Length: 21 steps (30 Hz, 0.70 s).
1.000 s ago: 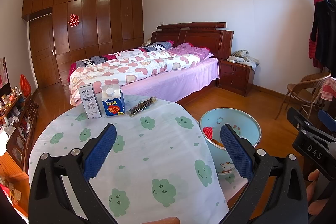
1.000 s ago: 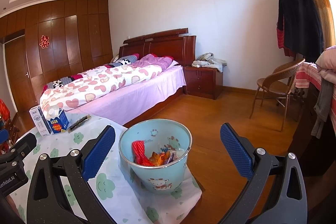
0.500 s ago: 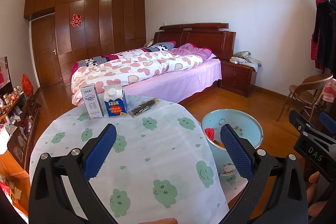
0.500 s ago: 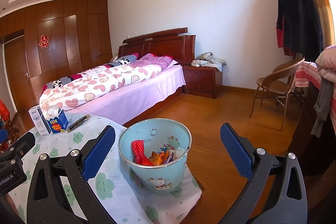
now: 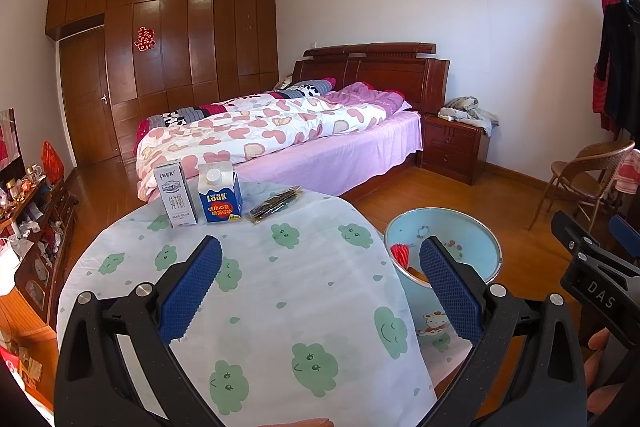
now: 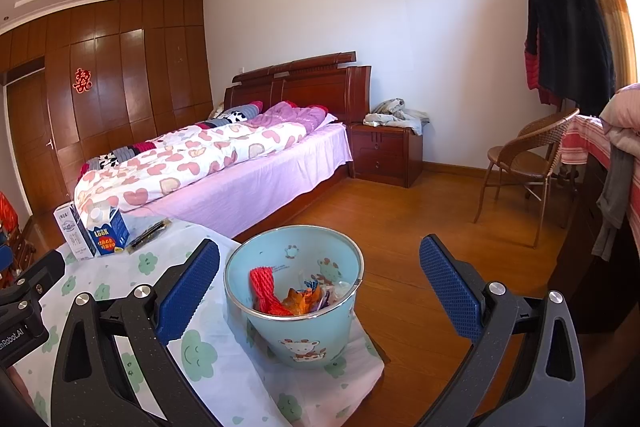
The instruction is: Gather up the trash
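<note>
A white milk carton point(image 5: 175, 194), a blue LOOK carton point(image 5: 220, 198) and a dark flat wrapper point(image 5: 276, 205) sit at the far edge of a round table point(image 5: 256, 291) with a cloud-print cloth. A light blue bin point(image 6: 296, 291) holding red netting and wrappers stands at the table's right side; it also shows in the left wrist view point(image 5: 452, 247). My left gripper point(image 5: 320, 287) is open and empty above the table. My right gripper point(image 6: 320, 287) is open and empty, with the bin between its fingers in view.
A bed point(image 5: 280, 135) with a heart-print quilt stands behind the table. A nightstand point(image 6: 386, 155) and a wicker chair point(image 6: 520, 163) stand on the wooden floor to the right. A low cabinet point(image 5: 32, 227) with clutter lines the left wall.
The left wrist view has shifted slightly, so the cartons sit a bit further right in it. The right wrist view is nearly unchanged. Both grippers stay open.
</note>
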Tool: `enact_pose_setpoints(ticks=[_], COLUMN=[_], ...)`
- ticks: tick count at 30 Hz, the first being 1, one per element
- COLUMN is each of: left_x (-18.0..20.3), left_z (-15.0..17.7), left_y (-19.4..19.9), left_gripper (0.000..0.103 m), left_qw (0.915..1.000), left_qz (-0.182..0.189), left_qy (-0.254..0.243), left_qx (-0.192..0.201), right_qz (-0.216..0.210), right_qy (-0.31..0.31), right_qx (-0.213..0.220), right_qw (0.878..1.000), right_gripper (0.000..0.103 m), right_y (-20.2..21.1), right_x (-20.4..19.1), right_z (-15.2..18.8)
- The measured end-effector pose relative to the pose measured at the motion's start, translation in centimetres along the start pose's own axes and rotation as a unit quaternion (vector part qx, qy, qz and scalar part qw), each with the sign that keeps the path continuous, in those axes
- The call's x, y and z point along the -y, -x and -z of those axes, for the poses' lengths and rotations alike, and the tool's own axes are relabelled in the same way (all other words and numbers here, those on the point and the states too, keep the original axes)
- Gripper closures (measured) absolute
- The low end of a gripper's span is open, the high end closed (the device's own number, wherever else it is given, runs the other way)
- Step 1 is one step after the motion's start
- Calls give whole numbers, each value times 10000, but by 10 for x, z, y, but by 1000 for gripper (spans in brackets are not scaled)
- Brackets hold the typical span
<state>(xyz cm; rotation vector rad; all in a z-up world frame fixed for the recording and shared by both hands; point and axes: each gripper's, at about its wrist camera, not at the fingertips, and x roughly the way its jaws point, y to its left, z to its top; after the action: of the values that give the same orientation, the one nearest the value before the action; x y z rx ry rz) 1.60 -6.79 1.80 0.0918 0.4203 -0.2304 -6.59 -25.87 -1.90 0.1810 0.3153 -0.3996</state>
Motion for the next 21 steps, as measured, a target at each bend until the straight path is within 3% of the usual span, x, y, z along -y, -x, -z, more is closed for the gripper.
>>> enact_pose_setpoints(ticks=[6, 13, 21], left_x=[0, -4, -4], left_z=[-2, 0, 0], left_y=[-1, -4, -6], left_gripper=[6, 8, 6], left_qw=[10000, 9995, 9998], left_qz=[0, 268, 127], left_qy=[-29, 74, 76], left_qx=[-21, -126, -131], right_qz=[16, 32, 25], right_qy=[-18, -21, -18], right_qx=[-5, -3, -23], right_qw=[10000, 10000, 10000], right_gripper=[5, 5, 5], right_y=[-1, -1, -3], right_x=[1, 0, -2], right_z=[2, 3, 4])
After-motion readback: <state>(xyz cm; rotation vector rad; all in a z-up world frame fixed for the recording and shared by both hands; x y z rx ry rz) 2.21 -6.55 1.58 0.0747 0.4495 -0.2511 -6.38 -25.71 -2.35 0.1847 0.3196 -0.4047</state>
